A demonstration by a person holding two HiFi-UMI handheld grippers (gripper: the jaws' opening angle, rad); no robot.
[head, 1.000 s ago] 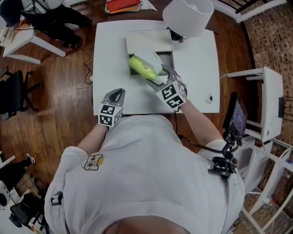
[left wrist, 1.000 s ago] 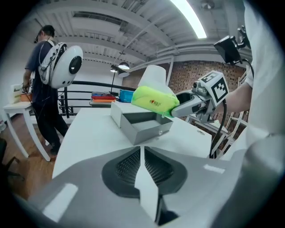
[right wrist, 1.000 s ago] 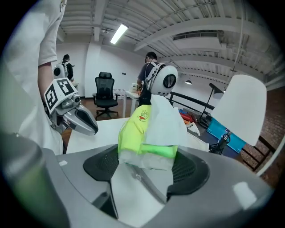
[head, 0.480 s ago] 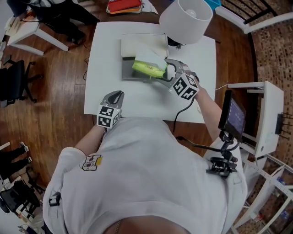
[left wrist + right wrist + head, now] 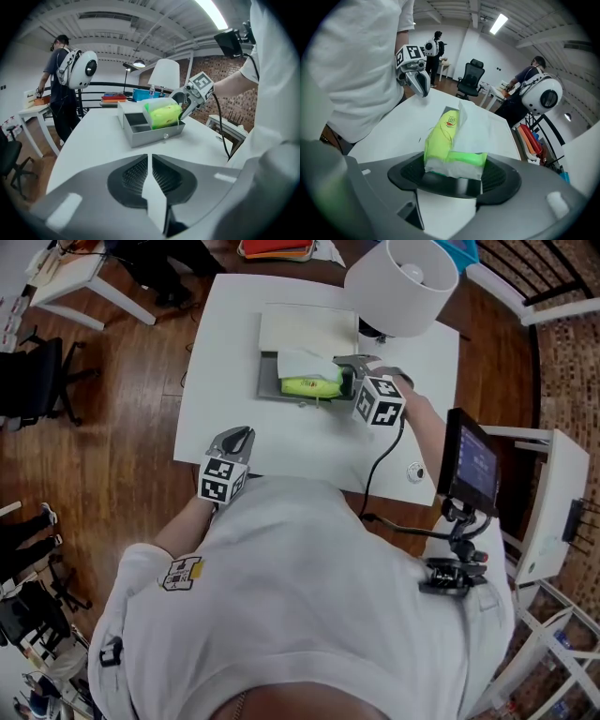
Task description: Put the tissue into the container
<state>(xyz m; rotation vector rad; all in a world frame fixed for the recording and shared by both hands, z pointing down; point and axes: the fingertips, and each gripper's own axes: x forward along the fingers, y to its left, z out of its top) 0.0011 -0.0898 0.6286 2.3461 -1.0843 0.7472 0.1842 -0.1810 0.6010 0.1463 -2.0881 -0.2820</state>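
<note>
Fingers [image 5: 410,177] of the right gripper [image 5: 347,379] clamp one end of the green tissue pack [image 5: 312,386], with a white sheet sticking out of it. The pack sits partly down inside the grey container [image 5: 268,390] on the table [image 5: 225,352], its top above the rim (a second ago it hung tilted over the container's near side). Left gripper [image 5: 236,439] is closed and empty at the table's near edge, much as before.
</note>
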